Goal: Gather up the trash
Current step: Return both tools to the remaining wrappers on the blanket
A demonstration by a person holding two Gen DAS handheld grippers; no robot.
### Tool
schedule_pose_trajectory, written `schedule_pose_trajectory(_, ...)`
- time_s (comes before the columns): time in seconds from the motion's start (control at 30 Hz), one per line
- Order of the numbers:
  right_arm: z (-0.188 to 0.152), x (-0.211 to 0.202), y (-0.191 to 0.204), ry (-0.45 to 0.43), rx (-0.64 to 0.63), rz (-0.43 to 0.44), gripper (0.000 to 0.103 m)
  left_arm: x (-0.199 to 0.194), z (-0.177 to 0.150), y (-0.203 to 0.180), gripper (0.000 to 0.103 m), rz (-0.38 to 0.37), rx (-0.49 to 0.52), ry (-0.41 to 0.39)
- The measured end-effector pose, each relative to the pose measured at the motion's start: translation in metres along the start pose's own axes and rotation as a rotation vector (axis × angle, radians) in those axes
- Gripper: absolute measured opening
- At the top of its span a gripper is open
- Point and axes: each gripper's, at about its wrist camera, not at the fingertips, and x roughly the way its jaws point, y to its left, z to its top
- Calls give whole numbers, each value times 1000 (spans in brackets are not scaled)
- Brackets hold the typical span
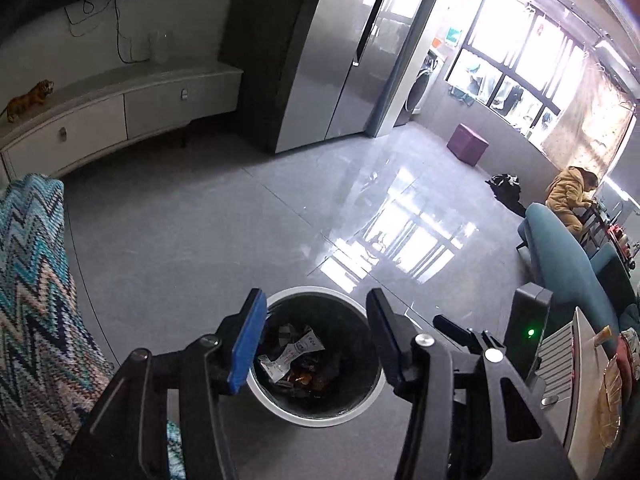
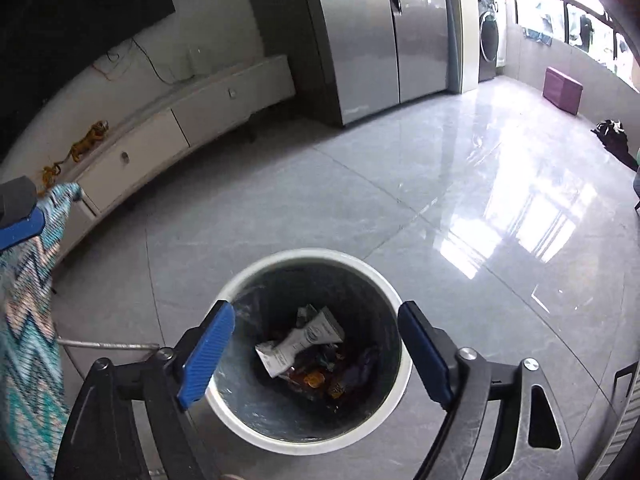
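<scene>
Left wrist view: the left gripper [image 1: 316, 338] hangs over the white-rimmed trash bin [image 1: 320, 420] on the floor, jaws apart and empty. Right wrist view: the right gripper [image 2: 316, 354], jaws spread, nothing held, above a crumpled white wrapper [image 2: 298, 342] inside the bin

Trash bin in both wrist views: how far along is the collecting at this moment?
Done: the trash bin already holds a crumpled white wrapper and darker snack wrappers. In hand: nothing; the left gripper and the right gripper both hang open and empty above the bin. Left: possibly clutter on the white table at the left view's right edge; the visible floor shows no litter.
</scene>
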Motion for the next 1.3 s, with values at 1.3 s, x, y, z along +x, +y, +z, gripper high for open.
schedule_pose_trajectory(1.3,4,-315,244,-530,-372,448,103,-422,-124,131,64,422,-124,-599)
